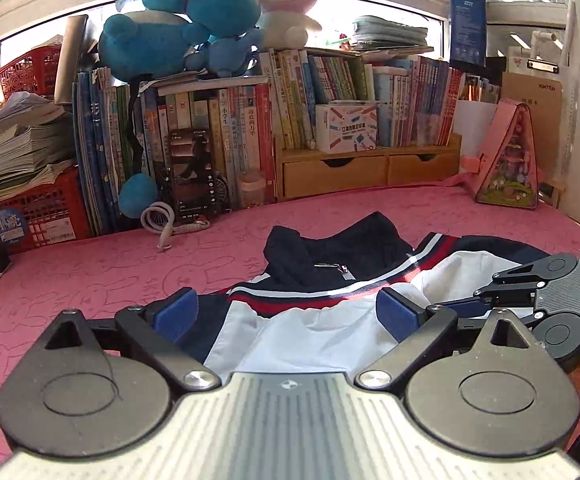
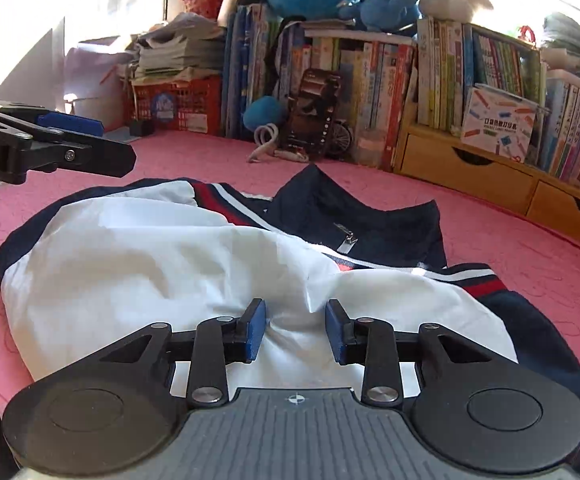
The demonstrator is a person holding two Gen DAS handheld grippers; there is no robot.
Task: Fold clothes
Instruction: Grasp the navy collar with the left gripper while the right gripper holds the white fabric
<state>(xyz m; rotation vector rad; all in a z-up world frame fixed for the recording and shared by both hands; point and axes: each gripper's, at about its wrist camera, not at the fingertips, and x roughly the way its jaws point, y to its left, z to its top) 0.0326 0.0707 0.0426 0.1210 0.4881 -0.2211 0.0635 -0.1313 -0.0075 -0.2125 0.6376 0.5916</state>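
Right claw hovers partly spread over a raised white fold of the jacket, pinching nothing. Left claw is spread wide above the jacket's striped chest. Jacket lies crumpled on the pink bench. Fabric looks light, limp, probably slippery; grip hems or seams.

My left gripper and right gripper share black linkage arms, silver pivot screws, blue pads on the jaws, round black discs flanking ribbed grey housings, and white "bot.AI" lettering.
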